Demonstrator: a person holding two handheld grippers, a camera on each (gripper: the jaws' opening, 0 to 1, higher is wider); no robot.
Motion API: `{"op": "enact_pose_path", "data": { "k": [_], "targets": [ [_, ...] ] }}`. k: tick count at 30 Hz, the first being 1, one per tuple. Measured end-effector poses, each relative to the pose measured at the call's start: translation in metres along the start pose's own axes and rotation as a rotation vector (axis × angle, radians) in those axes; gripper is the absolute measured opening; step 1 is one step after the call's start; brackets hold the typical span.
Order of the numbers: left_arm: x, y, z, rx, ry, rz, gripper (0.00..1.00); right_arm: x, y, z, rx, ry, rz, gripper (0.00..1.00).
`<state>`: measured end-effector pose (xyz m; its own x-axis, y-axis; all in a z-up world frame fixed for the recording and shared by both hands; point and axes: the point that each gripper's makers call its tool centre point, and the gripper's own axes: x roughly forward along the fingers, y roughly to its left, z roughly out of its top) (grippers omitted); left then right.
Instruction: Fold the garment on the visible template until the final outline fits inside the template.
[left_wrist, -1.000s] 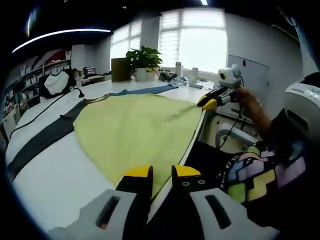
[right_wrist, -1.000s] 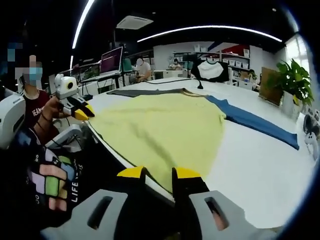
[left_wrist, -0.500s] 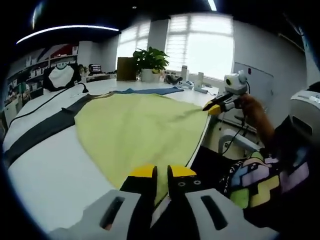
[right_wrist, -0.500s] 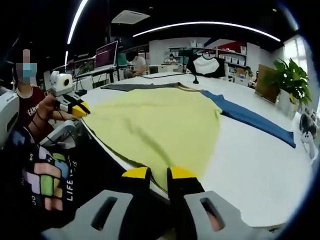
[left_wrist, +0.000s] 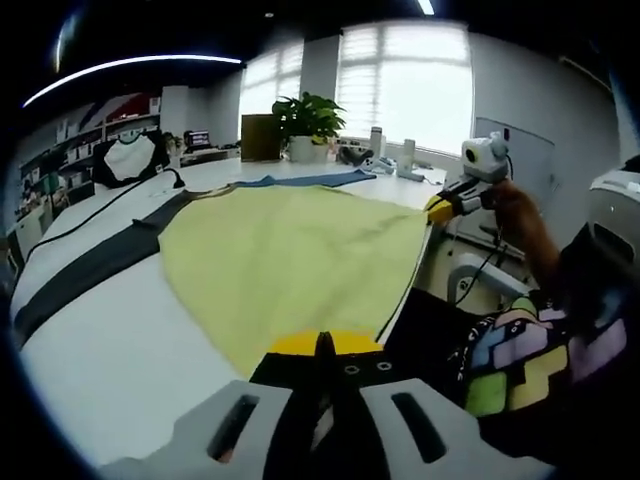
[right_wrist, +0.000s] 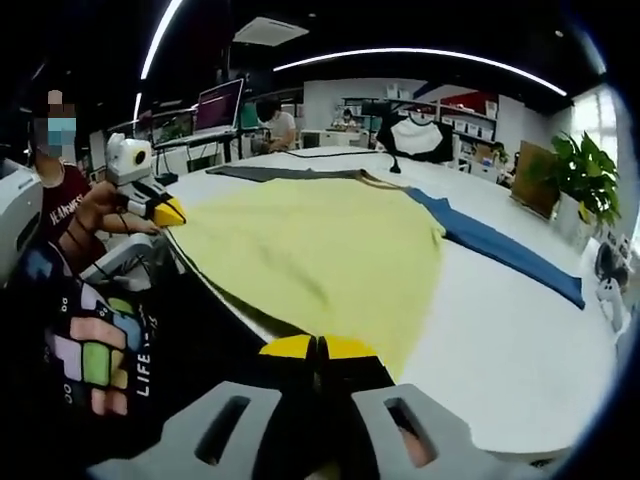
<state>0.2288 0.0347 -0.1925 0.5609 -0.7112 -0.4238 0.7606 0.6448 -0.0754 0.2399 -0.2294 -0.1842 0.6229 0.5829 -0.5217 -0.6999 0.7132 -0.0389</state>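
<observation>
Biggest thing going is the white counter (left_wrist: 110, 330), running from the lower left up toward the windows in the left gripper view. Spread across the middle of it is the yellow-green garment (left_wrist: 290, 260), its near hem running along the counter edge at lower centre. In the right gripper view the same garment (right_wrist: 320, 250) fills the centre of the frame.

A dark grey strip (left_wrist: 90, 275) lies on the counter along the garment's left side, and a blue strip (right_wrist: 500, 245) runs off to the right in the right gripper view.

Left tongs (left_wrist: 322, 345) sit at bottom centre, yellow tips pressed together on the garment's near hem. Right tongs (right_wrist: 317, 348) likewise, tips together on the hem at the bottom of their own view. Each pair also shows in the other's view, pinching the far corner of that hem: right tongs (left_wrist: 440, 208) at mid right, left tongs (right_wrist: 168, 212) at mid left.

A potted plant (left_wrist: 305, 125) stands at the upper centre, by the window.
</observation>
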Motion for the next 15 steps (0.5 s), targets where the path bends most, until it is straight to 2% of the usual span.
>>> {"op": "enact_pose_path", "data": {
  "k": [7,15],
  "targets": [
    [-0.002,-0.001,-0.001,-0.021,-0.005,-0.018,0.01,-0.001,0.002,-0.010,-0.040,0.032,0.007,0.00],
    [-0.004,-0.001,-0.003,-0.028,0.002,-0.022,0.01,-0.005,0.000,-0.016,-0.016,0.028,0.009,0.00]
  ]
}}
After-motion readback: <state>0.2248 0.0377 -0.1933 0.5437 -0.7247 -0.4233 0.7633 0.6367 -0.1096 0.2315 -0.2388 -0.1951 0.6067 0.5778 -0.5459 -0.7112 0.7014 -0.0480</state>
